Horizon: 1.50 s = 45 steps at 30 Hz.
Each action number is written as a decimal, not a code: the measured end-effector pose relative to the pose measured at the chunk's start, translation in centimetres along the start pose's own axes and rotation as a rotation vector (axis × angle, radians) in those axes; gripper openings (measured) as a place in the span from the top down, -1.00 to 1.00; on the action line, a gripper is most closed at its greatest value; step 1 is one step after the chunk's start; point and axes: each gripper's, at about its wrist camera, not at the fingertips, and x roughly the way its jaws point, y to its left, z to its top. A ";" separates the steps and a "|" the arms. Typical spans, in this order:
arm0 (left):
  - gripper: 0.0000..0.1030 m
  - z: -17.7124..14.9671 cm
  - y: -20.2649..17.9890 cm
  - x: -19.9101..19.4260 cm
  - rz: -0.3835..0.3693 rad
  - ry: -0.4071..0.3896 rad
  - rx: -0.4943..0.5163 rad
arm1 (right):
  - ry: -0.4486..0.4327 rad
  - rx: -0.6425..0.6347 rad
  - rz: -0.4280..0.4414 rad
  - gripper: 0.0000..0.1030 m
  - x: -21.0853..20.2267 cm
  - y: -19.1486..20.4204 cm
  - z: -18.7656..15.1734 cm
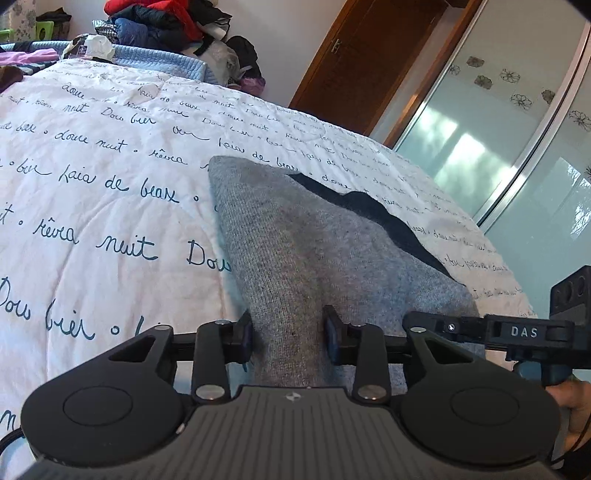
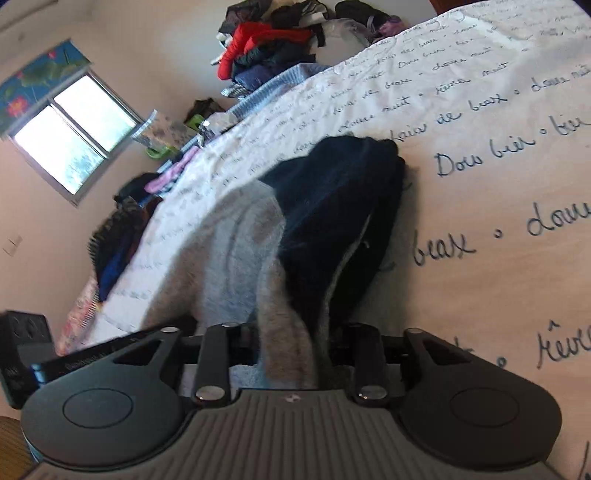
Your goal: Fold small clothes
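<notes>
A small grey knit garment (image 1: 295, 236) with a dark navy part (image 1: 384, 218) lies stretched over the white bedspread (image 1: 92, 192) printed with script. My left gripper (image 1: 289, 334) is shut on the grey fabric at its near edge. In the right wrist view the same garment (image 2: 243, 240) shows grey on the left and navy (image 2: 332, 206) on the right. My right gripper (image 2: 290, 347) is shut on a bunched fold of grey and navy cloth. The right gripper (image 1: 524, 332) also shows at the right edge of the left wrist view.
A pile of clothes (image 1: 159, 26) in red, blue and black sits at the far end of the bed, also in the right wrist view (image 2: 269, 48). A light blue knit blanket (image 1: 162, 64) lies there. A wooden door (image 1: 369, 59) and glass wardrobe panel (image 1: 498, 129) stand right.
</notes>
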 end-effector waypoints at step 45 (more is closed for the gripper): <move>-0.68 -8.8 -6.5 -8.5 0.530 -0.056 0.172 | -0.154 -0.188 -0.237 -1.00 -9.1 7.1 -11.3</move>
